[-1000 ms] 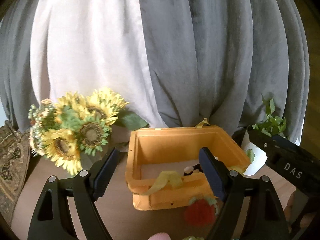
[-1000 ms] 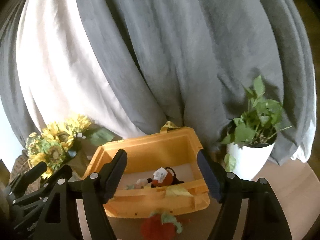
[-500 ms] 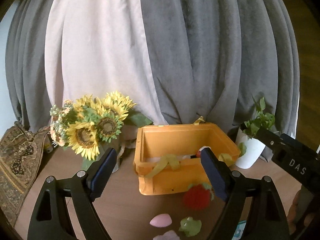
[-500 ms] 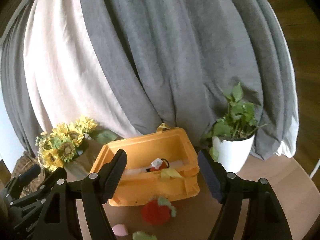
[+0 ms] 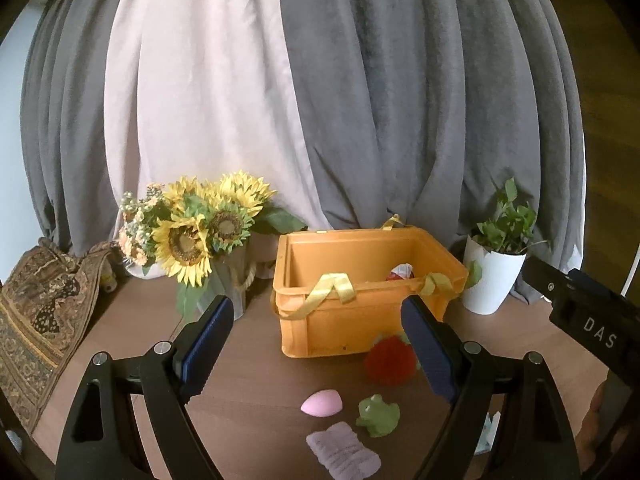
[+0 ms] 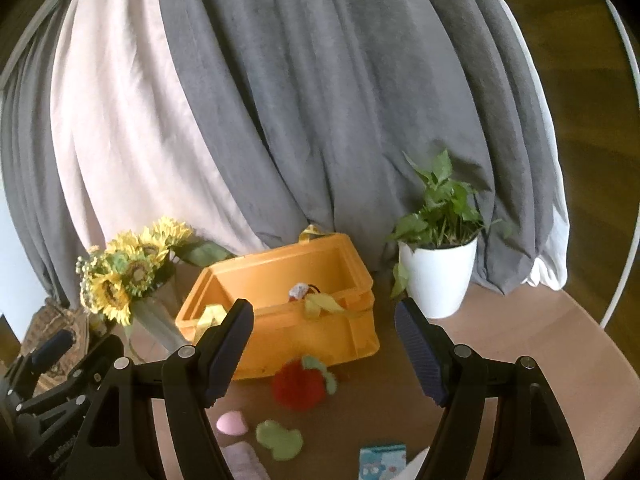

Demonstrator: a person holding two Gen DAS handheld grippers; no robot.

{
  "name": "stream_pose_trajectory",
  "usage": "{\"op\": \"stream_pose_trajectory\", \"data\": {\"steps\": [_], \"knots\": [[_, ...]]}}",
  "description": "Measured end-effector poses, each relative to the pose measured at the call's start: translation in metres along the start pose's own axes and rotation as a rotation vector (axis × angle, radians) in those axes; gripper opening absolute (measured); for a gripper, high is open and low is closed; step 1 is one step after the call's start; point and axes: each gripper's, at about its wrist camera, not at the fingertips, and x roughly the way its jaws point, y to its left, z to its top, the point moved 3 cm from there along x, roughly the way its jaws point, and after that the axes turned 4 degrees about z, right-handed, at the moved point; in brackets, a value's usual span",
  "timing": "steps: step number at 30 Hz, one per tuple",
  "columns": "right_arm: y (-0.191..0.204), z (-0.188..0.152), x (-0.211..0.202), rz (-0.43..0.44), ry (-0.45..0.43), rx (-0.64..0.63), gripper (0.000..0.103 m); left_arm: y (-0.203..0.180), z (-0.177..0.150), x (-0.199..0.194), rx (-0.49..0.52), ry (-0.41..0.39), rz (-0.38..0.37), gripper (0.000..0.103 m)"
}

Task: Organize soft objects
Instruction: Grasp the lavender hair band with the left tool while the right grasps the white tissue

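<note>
An orange bin [image 5: 344, 320] [image 6: 304, 332] with yellow ribbon handles stands on the brown table; a red and white soft item [image 5: 400, 271] [image 6: 299, 291] peeks over its rim. In front of it lie a red fuzzy strawberry [image 5: 389, 361] [image 6: 298, 386], a pink egg-shaped sponge [image 5: 322, 402] [image 6: 231, 422], a green frog toy [image 5: 378, 415] [image 6: 279, 439] and a mauve cloth [image 5: 343, 450] [image 6: 242, 458]. My left gripper [image 5: 316, 344] stands open and empty, back from the bin. My right gripper [image 6: 324, 352] is open and empty too, above the toys.
A sunflower bouquet [image 5: 200, 232] [image 6: 128, 268] stands left of the bin, a white potted plant [image 5: 494, 276] [image 6: 438, 276] to its right. Grey and pale curtains hang behind. A patterned cloth [image 5: 36, 312] drapes at the far left. A blue card [image 6: 382, 460] lies near the front edge.
Both grippers have drawn back from the bin, which looks smaller now. The pink sponge, frog and mauve cloth have come into view. The jaws stay open.
</note>
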Motion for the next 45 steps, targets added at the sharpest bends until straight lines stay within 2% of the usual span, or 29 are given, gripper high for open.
{"op": "stream_pose_trajectory", "data": {"steps": [8,22,26,32,35,45], "knots": [[-0.011,-0.017,-0.016,-0.015,-0.009,0.003,0.075,-0.004,-0.026,-0.011,-0.008,0.016,0.004,0.086],[-0.033,-0.065,-0.026,-0.078,0.092,0.036,0.075,-0.022,-0.068,-0.009,0.080,0.071,-0.024,0.086],[-0.041,-0.074,-0.033,-0.117,0.088,0.062,0.075,-0.026,-0.080,-0.008,0.082,0.098,-0.031,0.086],[-0.050,-0.093,-0.038,-0.175,0.116,0.073,0.075,-0.030,-0.102,0.001,0.079,0.177,-0.043,0.086],[-0.058,-0.106,-0.035,-0.179,0.158,0.102,0.075,-0.033,-0.114,0.007,0.082,0.224,-0.050,0.086],[-0.073,-0.144,-0.025,-0.186,0.276,0.145,0.075,-0.040,-0.144,0.020,0.089,0.308,-0.036,0.086]]}}
